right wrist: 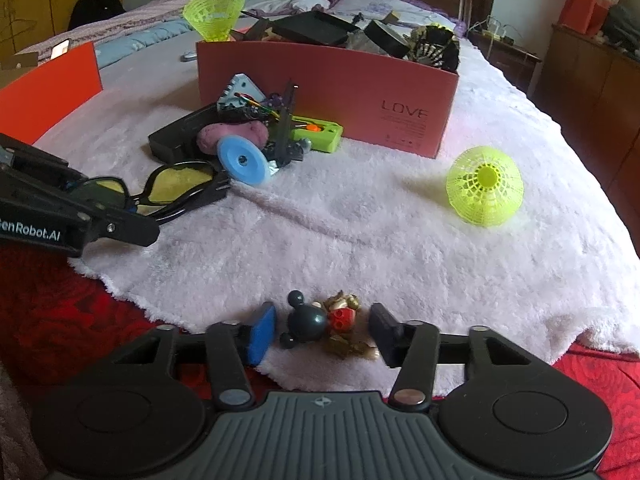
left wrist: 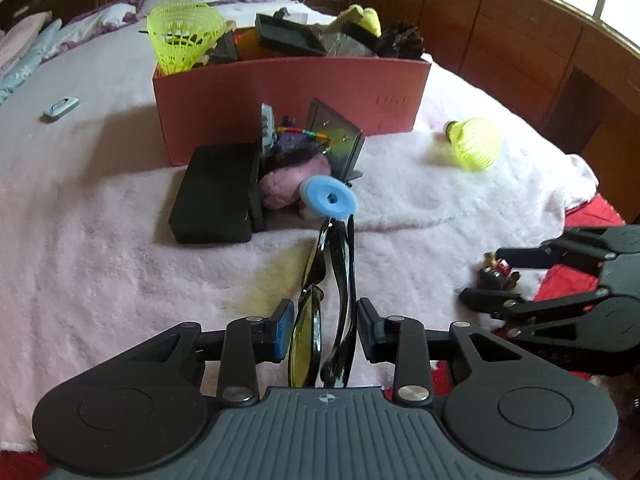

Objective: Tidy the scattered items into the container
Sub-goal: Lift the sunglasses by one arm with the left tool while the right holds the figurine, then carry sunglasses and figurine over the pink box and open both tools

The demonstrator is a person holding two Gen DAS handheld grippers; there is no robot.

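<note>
The pink box (left wrist: 288, 96) stands on the white fluffy blanket (left wrist: 100, 240), full of items; it also shows in the right wrist view (right wrist: 332, 84). My left gripper (left wrist: 325, 330) is open around black glasses with yellow lenses (left wrist: 320, 312), which lie folded between its pads; they also show in the right wrist view (right wrist: 176, 188). My right gripper (right wrist: 322, 332) is open around a small figure keychain (right wrist: 324, 322) at the blanket's near edge, also visible in the left wrist view (left wrist: 496, 274). A yellow shuttlecock (right wrist: 484, 186) lies loose to the right.
A pile lies before the box: black case (left wrist: 216, 196), pink pouch (left wrist: 292, 182), blue disc (left wrist: 330, 196), green tool (right wrist: 316, 134), metal bracket (left wrist: 340, 140). A small silver device (left wrist: 60, 108) lies far left. An orange box lid (right wrist: 48, 92) stands left. Red bedding (right wrist: 60, 320) lies beneath.
</note>
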